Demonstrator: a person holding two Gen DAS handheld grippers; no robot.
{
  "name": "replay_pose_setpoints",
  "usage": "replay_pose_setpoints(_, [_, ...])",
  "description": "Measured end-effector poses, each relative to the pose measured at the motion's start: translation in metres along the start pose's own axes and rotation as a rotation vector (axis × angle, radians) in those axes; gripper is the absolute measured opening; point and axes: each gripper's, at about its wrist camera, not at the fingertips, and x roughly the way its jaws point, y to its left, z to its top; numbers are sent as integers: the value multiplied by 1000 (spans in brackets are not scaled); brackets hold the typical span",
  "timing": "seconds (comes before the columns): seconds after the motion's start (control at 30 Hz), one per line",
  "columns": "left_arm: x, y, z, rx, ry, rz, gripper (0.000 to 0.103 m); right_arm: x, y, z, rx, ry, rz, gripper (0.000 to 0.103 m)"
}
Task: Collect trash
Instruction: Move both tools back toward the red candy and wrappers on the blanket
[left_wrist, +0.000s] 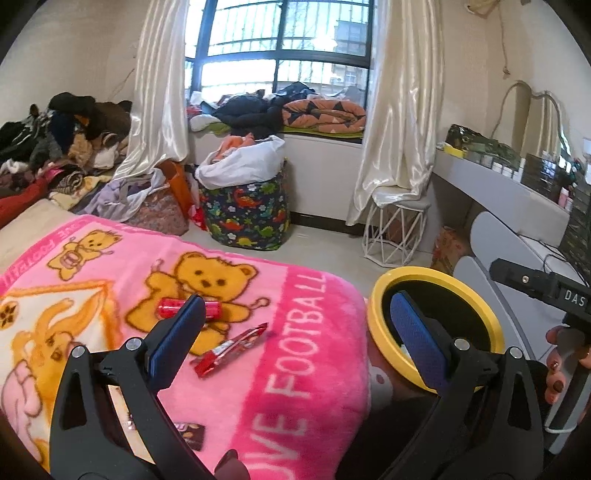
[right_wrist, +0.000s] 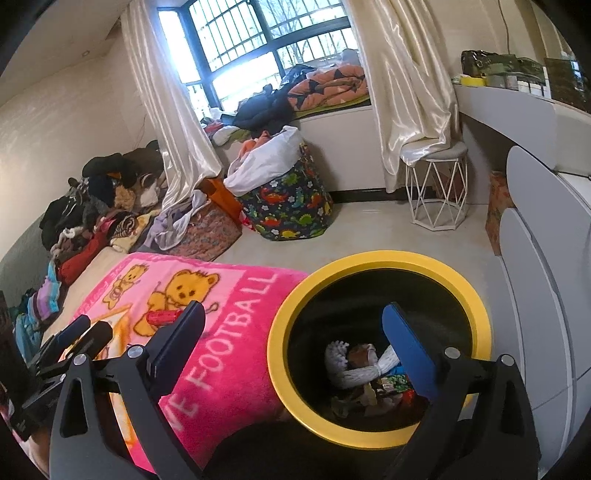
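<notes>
On the pink bear blanket (left_wrist: 303, 369) lie a red crumpled wrapper (left_wrist: 216, 308), partly behind my left finger, a red and silver wrapper (left_wrist: 229, 349), and a dark wrapper (left_wrist: 190, 435) near the bottom edge. My left gripper (left_wrist: 295, 339) hangs open above the red and silver wrapper, holding nothing. A yellow-rimmed black bin (right_wrist: 369, 258) stands beside the bed with trash (right_wrist: 362, 373) in its bottom. My right gripper (right_wrist: 295, 350) is open and empty over the bin's near left rim. The red crumpled wrapper (right_wrist: 162, 316) also shows in the right wrist view.
A dinosaur-print basket (left_wrist: 247, 210) with a white bag stands by the window. A white wire stool (left_wrist: 395, 232) and a grey desk (left_wrist: 498, 192) are on the right. Clothes pile (left_wrist: 62, 147) along the far end of the bed. A hand (left_wrist: 557, 369) grips the right device.
</notes>
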Motion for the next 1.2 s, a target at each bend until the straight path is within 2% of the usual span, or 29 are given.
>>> replay_pose_setpoints(0.6, [-16, 72, -8, -85, 5, 120, 92, 26, 61, -1, -109, 52, 80, 94])
replay_pose_setpoints(1.0, [-9, 131, -38, -127, 104, 194, 91, 80, 121, -12, -186, 160, 165, 94])
replay_pose_setpoints(1.07, [-3, 141, -45, -150, 127, 195, 84, 98, 130, -16, -195, 197, 166, 94])
replay_pose_setpoints(1.2, [14, 155, -57, -182, 197, 178, 78, 129, 144, -22, -183, 252, 163, 94])
